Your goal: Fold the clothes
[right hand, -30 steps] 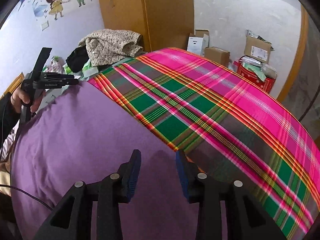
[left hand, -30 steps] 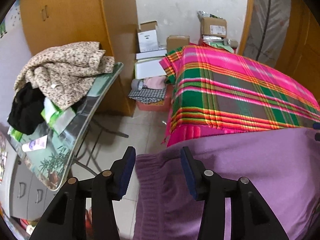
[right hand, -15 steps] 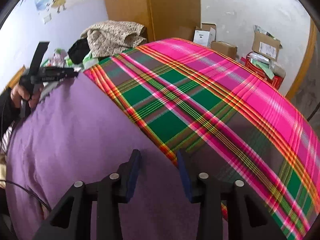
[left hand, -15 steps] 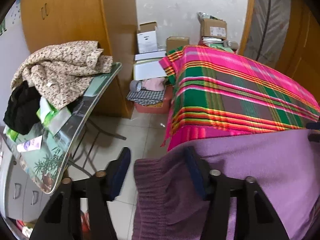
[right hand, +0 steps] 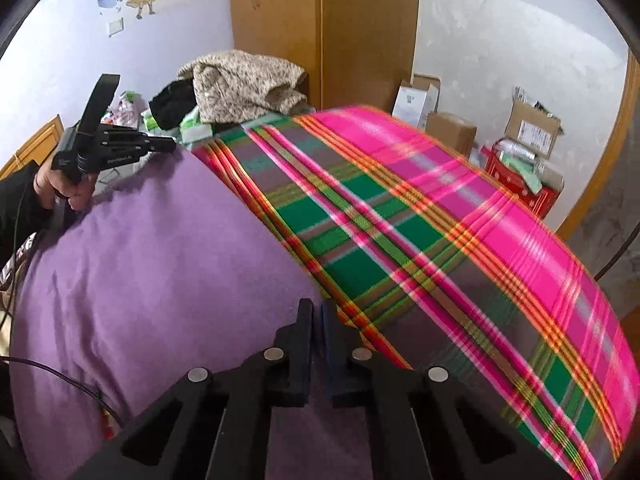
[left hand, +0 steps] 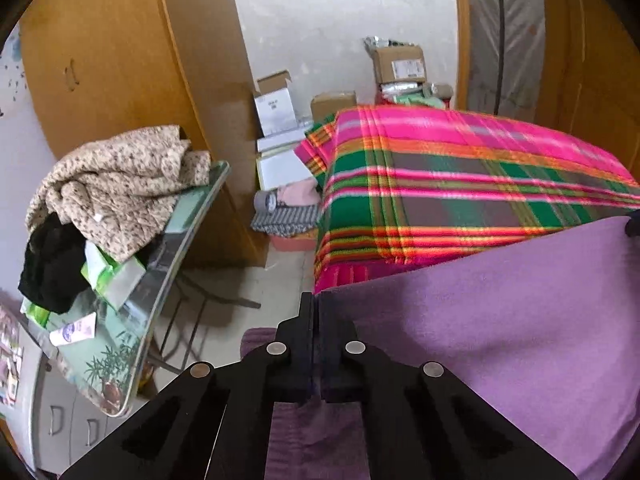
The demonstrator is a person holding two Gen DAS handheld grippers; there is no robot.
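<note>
A purple knitted garment [left hand: 500, 320] is lying spread over the near end of a bed covered by a pink, green and orange plaid blanket [left hand: 460, 184], filling the lower right of the left wrist view from about 3 to 6 o'clock and the lower left of the right wrist view from about 6 to 9 o'clock. The left gripper [left hand: 316, 312] is sitting at 6 o'clock in its own view with its jaws pressed together on the ribbed edge of the garment, the fabric passing between and beneath the pads. The right gripper [right hand: 317, 316] is sitting at 6 o'clock in its view, its jaws closing with only a thin slit showing between them, pinching the garment's edge just where the purple cloth is meeting the plaid blanket. In the right wrist view the left gripper is also showing at 10 o'clock, gripped by a hand [right hand: 64, 188] at the garment's far corner. At 9 o'clock in the left wrist view a glass-topped folding table [left hand: 160, 280] is carrying a beige floral quilted garment [left hand: 120, 184] and a black garment [left hand: 52, 268]. Cardboard boxes [left hand: 398, 66] are standing against the white wall at 12 o'clock, beside a wooden wardrobe [left hand: 120, 60] at 11 o'clock.
</note>
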